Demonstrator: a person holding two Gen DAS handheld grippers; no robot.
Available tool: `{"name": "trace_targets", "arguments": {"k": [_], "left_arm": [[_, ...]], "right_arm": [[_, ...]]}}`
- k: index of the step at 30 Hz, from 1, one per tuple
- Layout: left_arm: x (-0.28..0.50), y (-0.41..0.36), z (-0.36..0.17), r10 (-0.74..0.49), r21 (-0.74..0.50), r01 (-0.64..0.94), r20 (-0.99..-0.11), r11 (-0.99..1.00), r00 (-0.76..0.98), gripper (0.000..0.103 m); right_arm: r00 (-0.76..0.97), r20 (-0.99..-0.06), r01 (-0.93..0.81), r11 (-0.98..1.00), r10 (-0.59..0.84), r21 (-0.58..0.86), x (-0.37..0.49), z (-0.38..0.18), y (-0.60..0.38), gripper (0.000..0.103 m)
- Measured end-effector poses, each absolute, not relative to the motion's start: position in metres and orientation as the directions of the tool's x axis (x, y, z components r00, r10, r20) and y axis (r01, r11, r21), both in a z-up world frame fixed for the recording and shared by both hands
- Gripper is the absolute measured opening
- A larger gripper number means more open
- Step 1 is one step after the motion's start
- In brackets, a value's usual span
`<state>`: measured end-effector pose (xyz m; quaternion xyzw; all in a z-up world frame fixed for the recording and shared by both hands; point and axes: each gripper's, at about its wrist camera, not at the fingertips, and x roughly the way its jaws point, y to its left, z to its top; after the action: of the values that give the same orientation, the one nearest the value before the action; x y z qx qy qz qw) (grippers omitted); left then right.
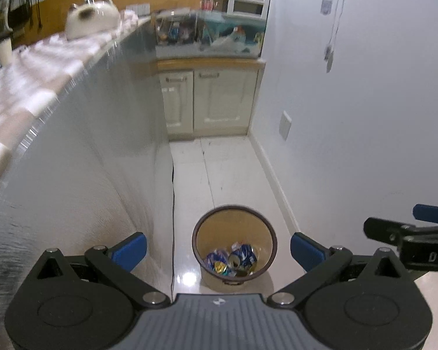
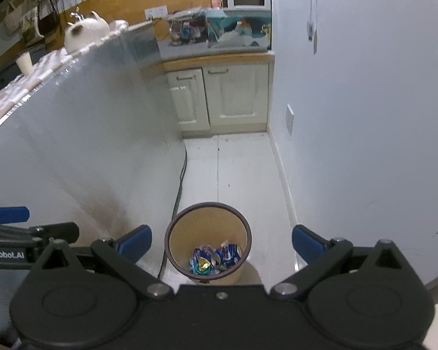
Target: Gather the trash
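Observation:
A round tan waste bin (image 1: 203, 234) with a dark rim stands on the white floor below both grippers; it also shows in the right wrist view (image 2: 178, 233). Crushed blue cans and shiny wrappers (image 1: 233, 258) lie in its bottom, also seen in the right wrist view (image 2: 216, 258). My left gripper (image 1: 218, 250) is open and empty, held above the bin. My right gripper (image 2: 221, 245) is open and empty, also above the bin. The right gripper's fingers (image 1: 394, 227) show at the right edge of the left wrist view.
A tall grey counter side (image 2: 87, 134) runs along the left, with a checked cloth, a white teapot (image 2: 84, 30) and a cup on top. A cream cabinet (image 2: 222, 96) with clutter stands at the far end. A white wall (image 2: 365, 116) is on the right. A cable runs down beside the bin.

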<state>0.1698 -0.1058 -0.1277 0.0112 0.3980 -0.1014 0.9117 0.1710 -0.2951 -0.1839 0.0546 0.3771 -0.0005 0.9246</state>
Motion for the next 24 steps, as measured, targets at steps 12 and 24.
{"name": "trace_targets", "arguments": {"k": [12, 24], "left_arm": [[0.124, -0.077, -0.069, -0.136, -0.023, 0.161, -0.658, 0.987, 0.741, 0.103], [0.099, -0.042, -0.034, -0.092, -0.018, 0.103, -0.624, 0.995, 0.776, 0.103]], "right_arm": [[0.786, -0.617, 0.038, 0.995, 0.025, 0.088, 0.124, -0.126, -0.274, 0.103], [0.802, -0.598, 0.030, 0.998, 0.010, 0.057, 0.106, -0.091, -0.245, 0.103]]}}
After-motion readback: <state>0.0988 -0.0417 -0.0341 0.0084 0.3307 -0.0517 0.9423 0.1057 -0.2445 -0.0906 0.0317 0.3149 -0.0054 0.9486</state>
